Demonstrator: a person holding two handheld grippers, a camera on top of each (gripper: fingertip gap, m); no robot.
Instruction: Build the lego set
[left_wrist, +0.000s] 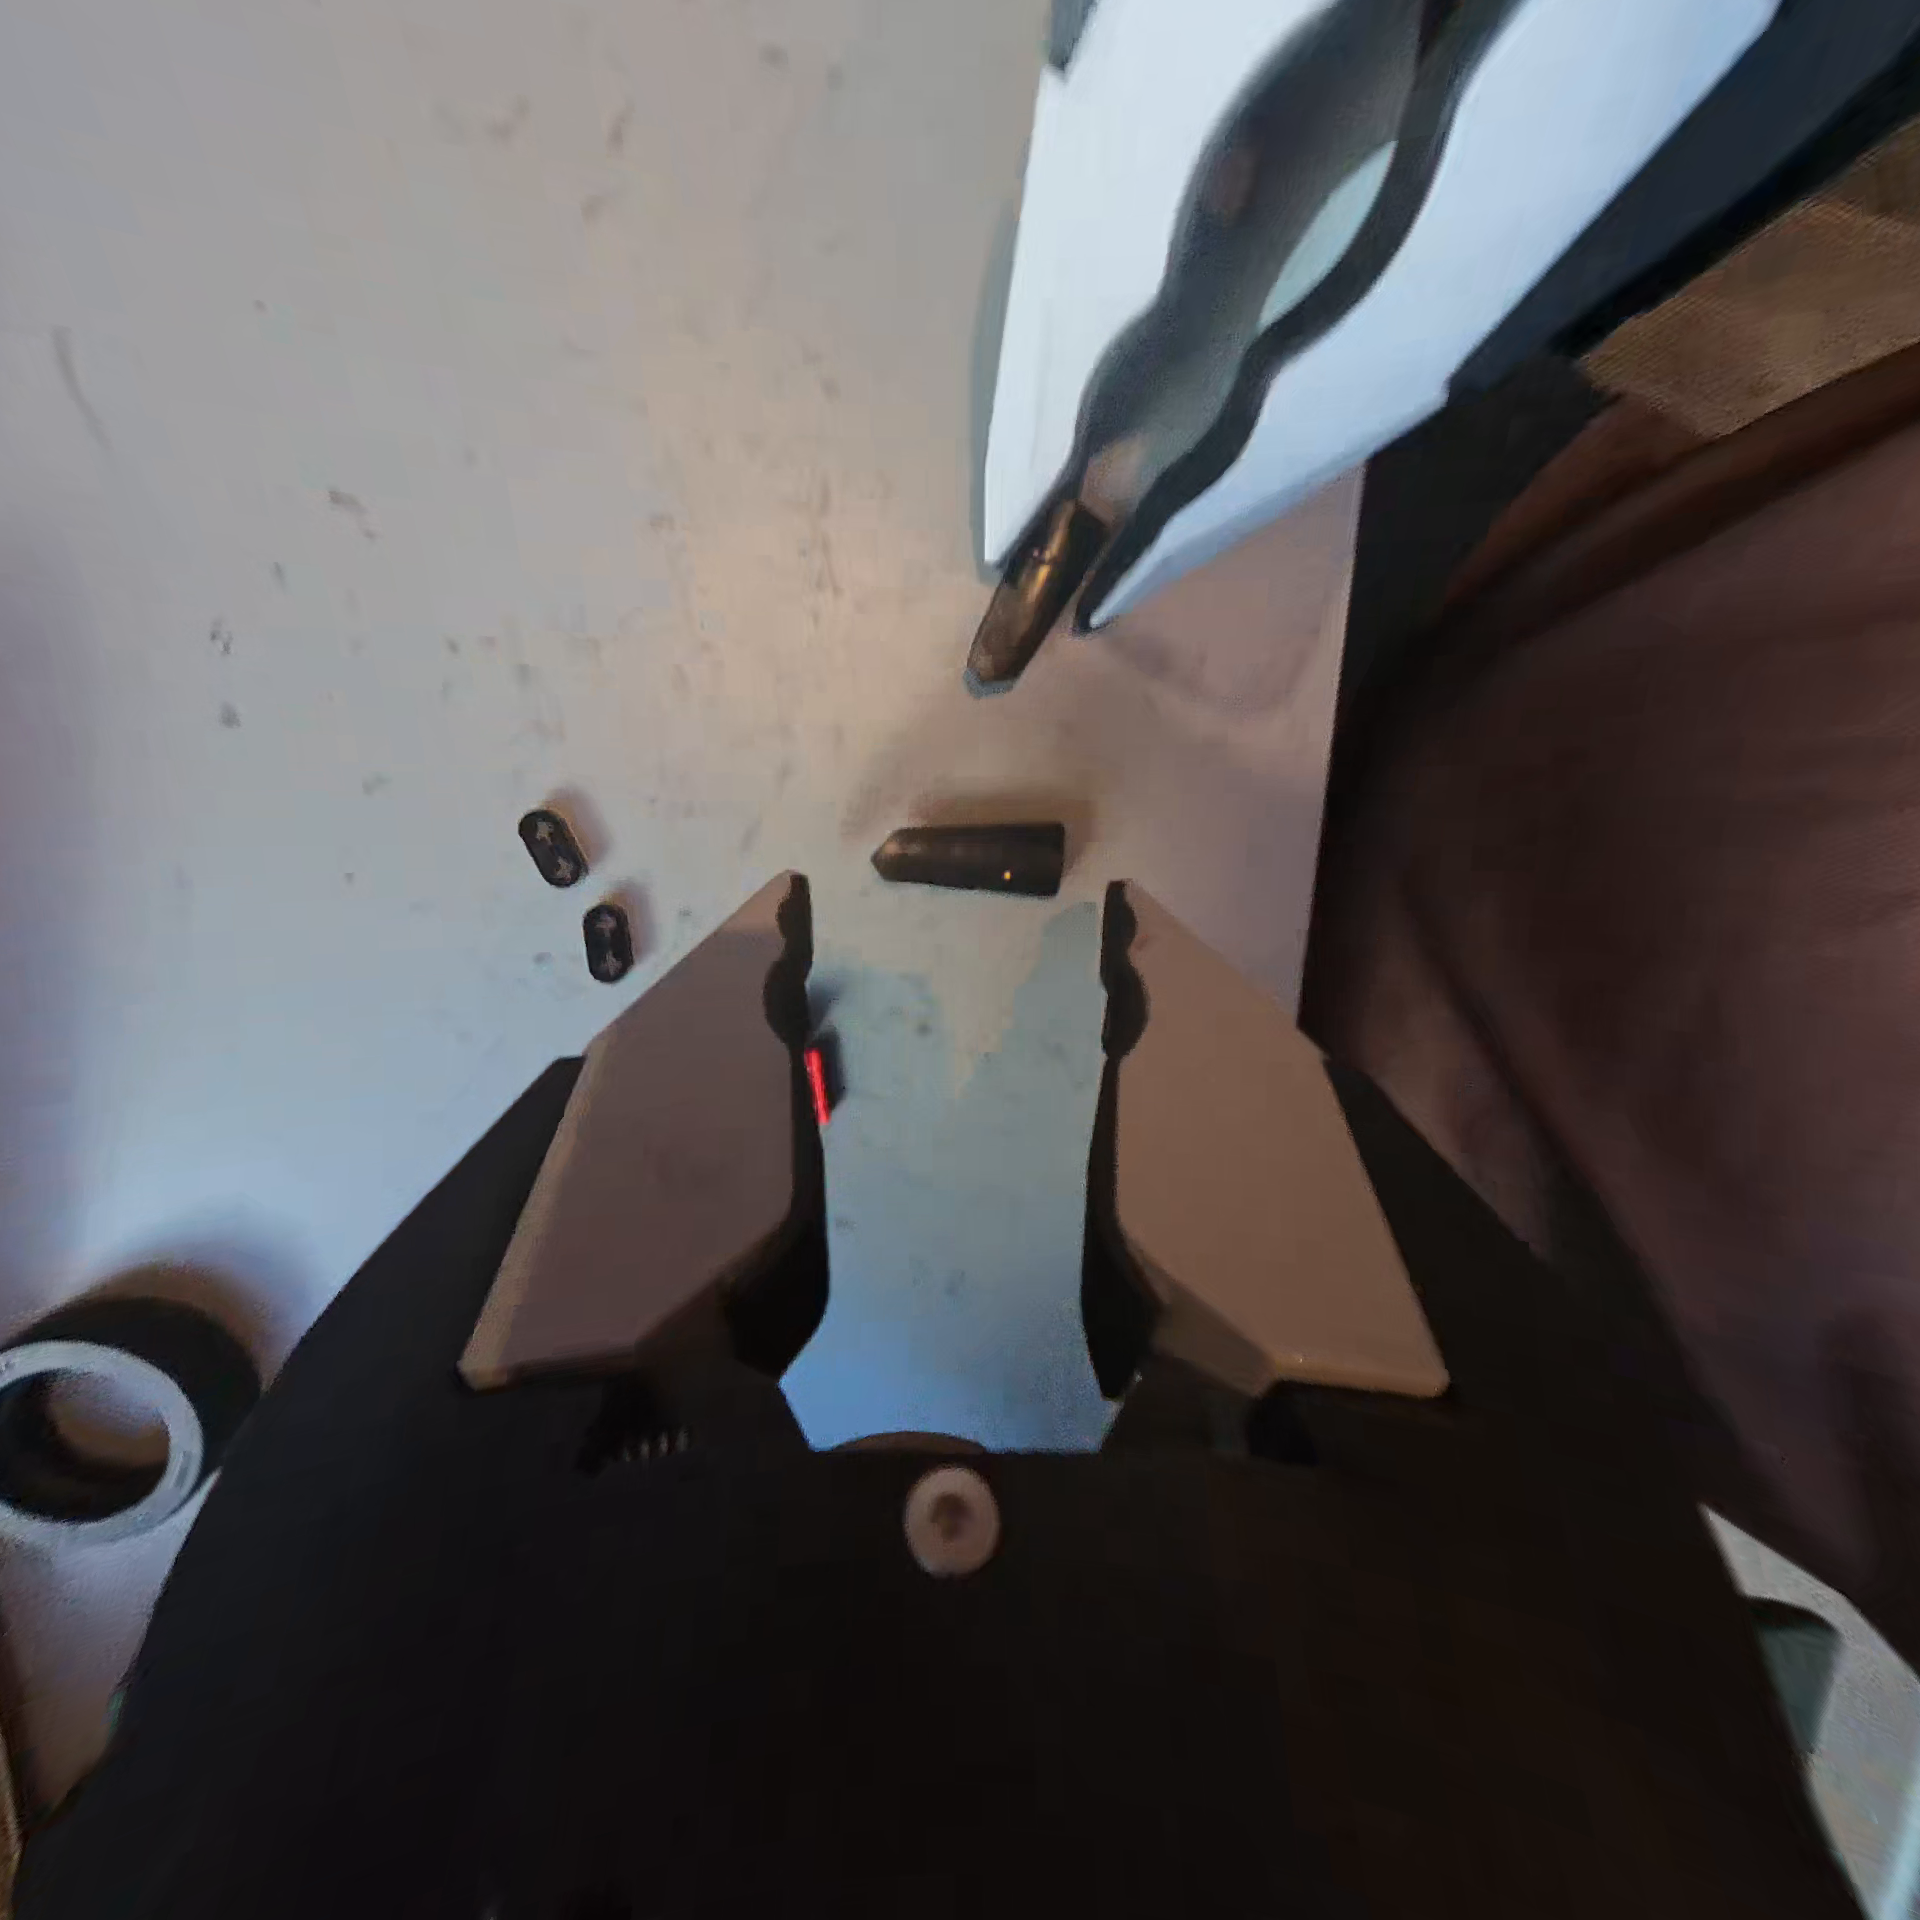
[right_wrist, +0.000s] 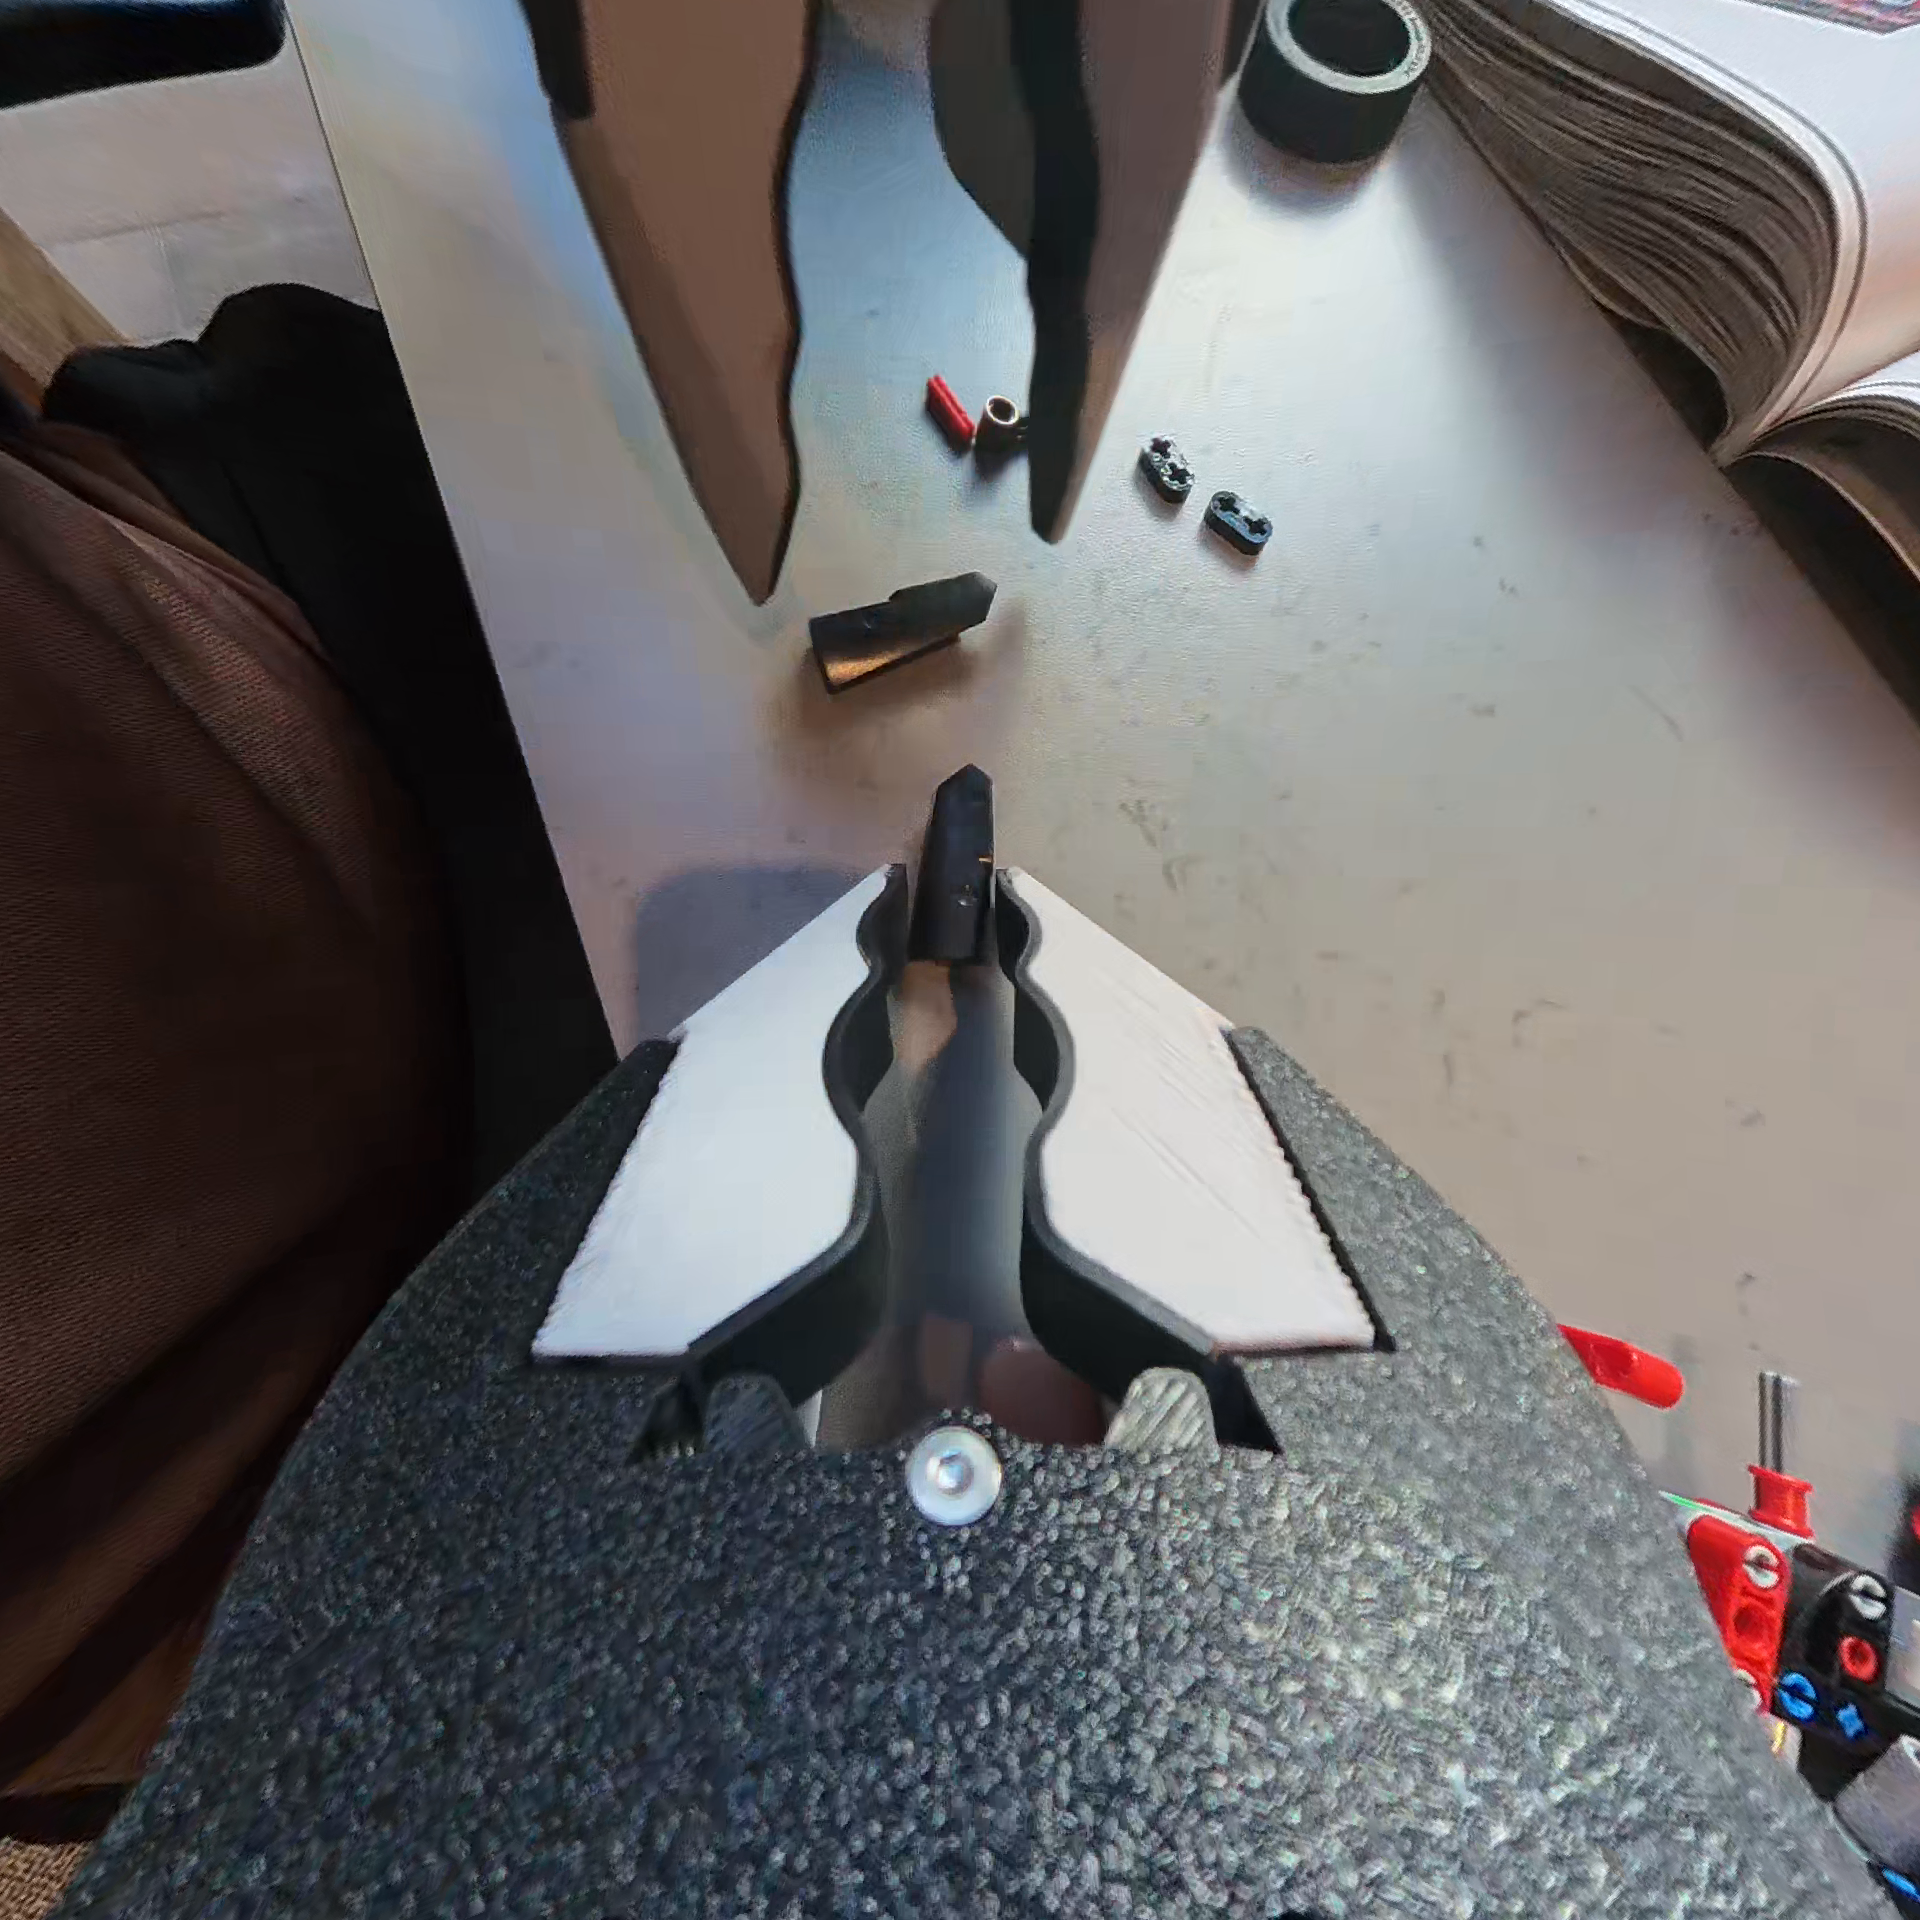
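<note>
Right gripper (right_wrist: 948, 883) pinches one black tapered piece (right_wrist: 956, 868) at its tips, left gripper (left_wrist: 956, 894) gapes empty over its twin (left_wrist: 971, 857) on the bench (left_wrist: 416, 416); likely next: grab twin, mate them.

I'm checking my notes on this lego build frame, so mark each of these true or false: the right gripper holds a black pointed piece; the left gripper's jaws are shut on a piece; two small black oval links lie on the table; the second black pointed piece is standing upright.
1. The right gripper holds a black pointed lego piece. True.
2. The left gripper has its jaws shut on a piece. False: they stand apart, with nothing between them.
3. Two small black oval links lie on the white table. True.
4. The second black pointed piece stands upright. False: it lies on its side on the table.
</note>
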